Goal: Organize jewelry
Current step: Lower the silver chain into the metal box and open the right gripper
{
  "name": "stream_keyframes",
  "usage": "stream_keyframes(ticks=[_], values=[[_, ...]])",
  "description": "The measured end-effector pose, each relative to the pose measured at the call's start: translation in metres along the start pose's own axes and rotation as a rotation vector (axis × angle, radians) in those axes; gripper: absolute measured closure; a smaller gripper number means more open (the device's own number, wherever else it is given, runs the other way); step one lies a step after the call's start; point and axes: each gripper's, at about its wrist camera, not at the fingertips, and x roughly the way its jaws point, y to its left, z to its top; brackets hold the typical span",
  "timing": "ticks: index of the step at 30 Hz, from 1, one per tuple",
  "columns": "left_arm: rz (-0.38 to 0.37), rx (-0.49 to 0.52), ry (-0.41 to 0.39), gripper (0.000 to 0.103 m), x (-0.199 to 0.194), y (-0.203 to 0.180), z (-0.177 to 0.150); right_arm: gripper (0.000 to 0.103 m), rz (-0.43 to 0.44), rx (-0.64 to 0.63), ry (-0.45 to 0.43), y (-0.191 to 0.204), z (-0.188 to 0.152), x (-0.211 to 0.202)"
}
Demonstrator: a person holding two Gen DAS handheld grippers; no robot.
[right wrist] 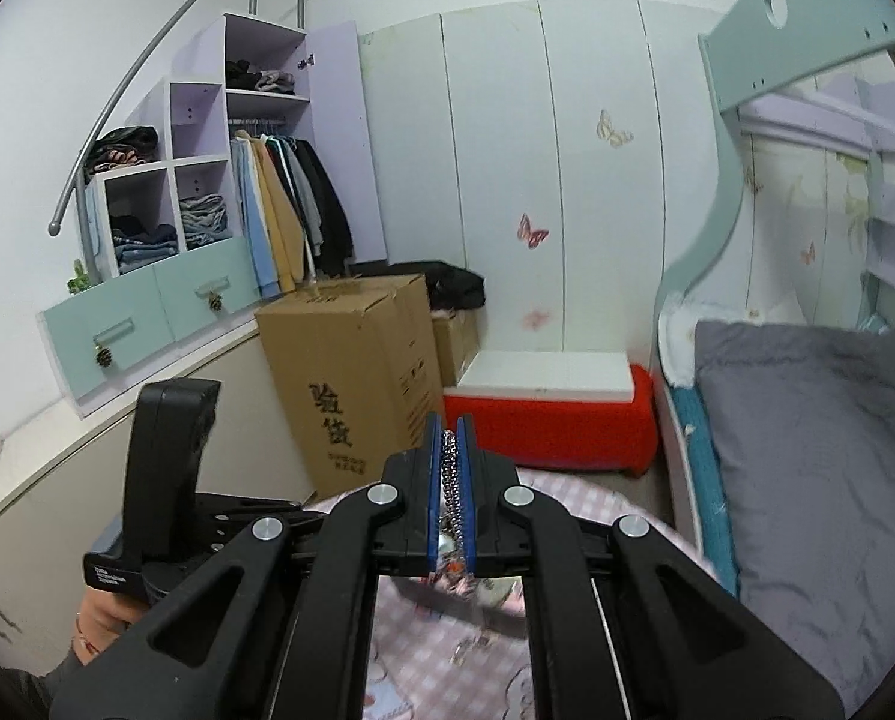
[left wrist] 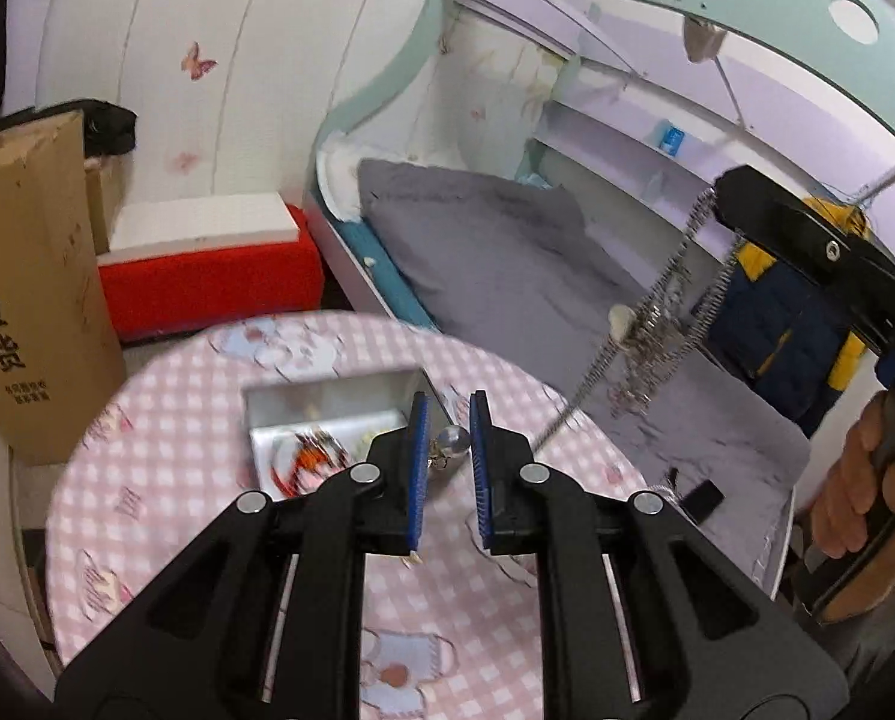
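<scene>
The right gripper (right wrist: 453, 480) has its two blue-padded fingers (right wrist: 432, 480) pressed nearly together on a silver chain necklace (right wrist: 451, 474), which runs up the narrow slot between the pads. Seen from the left wrist camera, the same necklace (left wrist: 657, 324) hangs in long sparkling loops from the right gripper (left wrist: 723, 204), held high over the far right edge of the table, with a pale bead and a cluster of small charms partway down. A hand (left wrist: 855, 480) grips that tool's handle at the right.

The left gripper (left wrist: 450, 468) is partly open, its blue pads (left wrist: 418, 468) apart and holding nothing. Between them, lower down, a small round silver piece (left wrist: 452, 441) lies on the table beside a box.

That box (left wrist: 327, 420) is grey and open-topped, sitting near the middle of the round table (left wrist: 165, 480), which wears a pink checked cloth. Inside it lie blurred orange and silver items that cannot be made out clearly.

Beyond the table's far edge stand a tall cardboard box (right wrist: 351, 384) and a red bench (right wrist: 555, 426) with a white top. A bed with a grey blanket (right wrist: 807, 450) runs along the right side.
</scene>
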Motion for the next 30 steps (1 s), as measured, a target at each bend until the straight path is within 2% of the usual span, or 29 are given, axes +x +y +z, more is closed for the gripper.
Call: stream_keyframes(ticks=[5,11,15,21,27,29,30], values=[[0.005,-0.025,0.001,0.09,0.007,0.017,0.023,0.099,-0.021,-0.005,-0.013,-0.007,0.015,0.018],[-0.001,-0.037,0.024,0.089,0.024,0.03,0.03,0.099,-0.015,-0.014,0.004,-0.01,0.015,0.041],[-0.007,-0.059,0.071,0.089,0.048,0.041,0.028,0.099,-0.007,0.009,0.066,-0.016,-0.005,0.066],[-0.003,-0.076,0.182,0.089,0.088,0.053,0.004,0.099,-0.015,0.075,0.181,-0.035,-0.049,0.098],[0.013,-0.073,0.271,0.088,0.111,0.057,-0.017,0.099,-0.024,0.131,0.274,-0.046,-0.084,0.115],[0.019,-0.068,0.282,0.079,0.113,0.057,-0.021,0.098,-0.026,0.145,0.292,-0.048,-0.09,0.118],[0.023,-0.065,0.282,0.061,0.113,0.056,-0.022,0.096,-0.023,0.154,0.297,-0.048,-0.092,0.118]])
